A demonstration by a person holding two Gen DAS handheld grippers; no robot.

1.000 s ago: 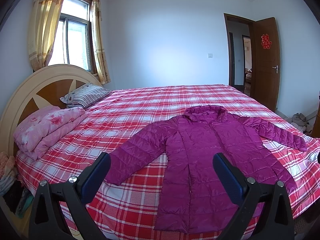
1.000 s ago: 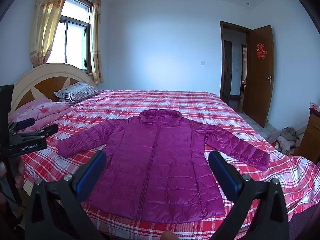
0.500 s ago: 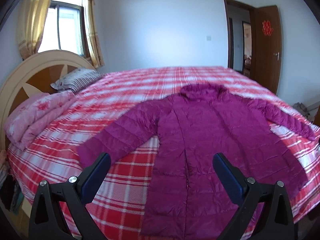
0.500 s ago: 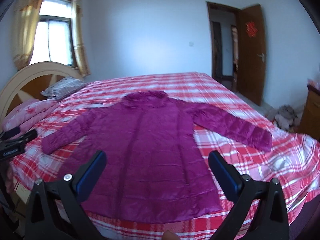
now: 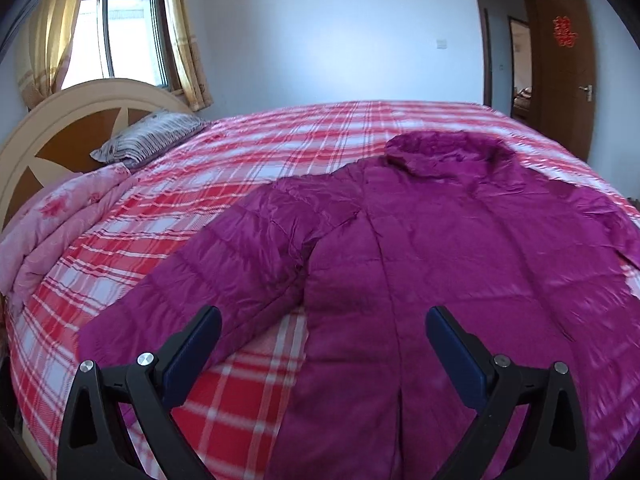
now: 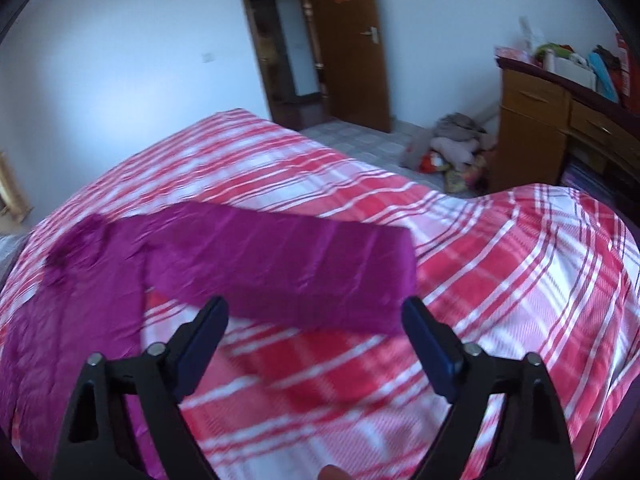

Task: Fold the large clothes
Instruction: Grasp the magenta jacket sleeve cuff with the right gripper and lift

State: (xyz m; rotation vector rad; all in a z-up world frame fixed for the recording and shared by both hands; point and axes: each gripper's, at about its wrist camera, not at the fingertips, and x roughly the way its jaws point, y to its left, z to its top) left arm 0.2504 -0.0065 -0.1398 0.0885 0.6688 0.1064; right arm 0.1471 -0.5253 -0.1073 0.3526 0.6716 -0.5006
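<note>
Purple jacket [image 5: 432,248] lies flat on the red checked bed cover [image 5: 224,396]. Close up, the left claw [image 5: 322,334] is wide open and holds nothing, above the jacket's side and sleeve. The right claw [image 6: 314,324] is wide open too, over the other sleeve [image 6: 280,264]. Farther back, only the left view shows the striped pillow [image 5: 148,138] and window [image 5: 120,46]. Only the right view shows the wooden desk [image 6: 560,120].

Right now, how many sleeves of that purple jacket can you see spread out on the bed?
2. One sleeve runs out toward the headboard side; the other sleeve stretches toward the door side. Both lie flat on the plaid bedspread.
</note>
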